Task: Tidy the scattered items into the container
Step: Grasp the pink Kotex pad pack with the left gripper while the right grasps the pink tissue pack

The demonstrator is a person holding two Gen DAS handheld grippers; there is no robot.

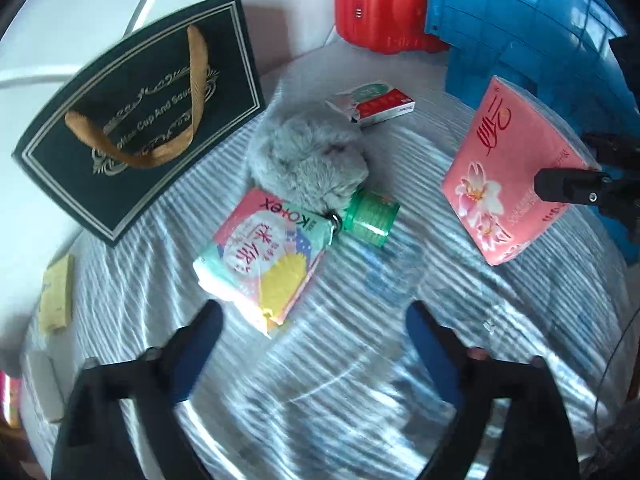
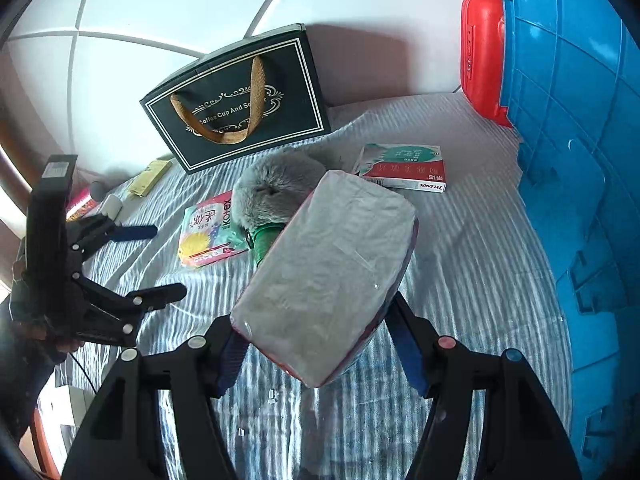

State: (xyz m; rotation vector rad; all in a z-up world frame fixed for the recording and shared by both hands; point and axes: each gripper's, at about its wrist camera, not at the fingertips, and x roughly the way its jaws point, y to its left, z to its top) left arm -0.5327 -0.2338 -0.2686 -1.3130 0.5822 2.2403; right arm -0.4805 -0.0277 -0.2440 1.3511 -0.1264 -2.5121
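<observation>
My right gripper point(image 2: 316, 344) is shut on a pink tissue pack point(image 2: 328, 276) and holds it above the striped cloth; in the left wrist view the pack point(image 1: 508, 176) hangs at the right, in front of the blue basket point(image 1: 520, 28). My left gripper point(image 1: 314, 320) is open and empty, just short of a Kotex pad pack point(image 1: 264, 256). It also shows in the right wrist view point(image 2: 160, 264). A grey fluffy pompom point(image 1: 308, 156), a green bottle point(image 1: 370, 216) and a red-and-white medicine box point(image 1: 372, 102) lie beyond.
A dark gift bag point(image 1: 140, 112) with a tan handle stands at the back left. A red case point(image 1: 380, 4) sits beside the blue basket point(image 2: 580, 160). A yellow packet point(image 1: 56, 292) and small items lie at the left edge.
</observation>
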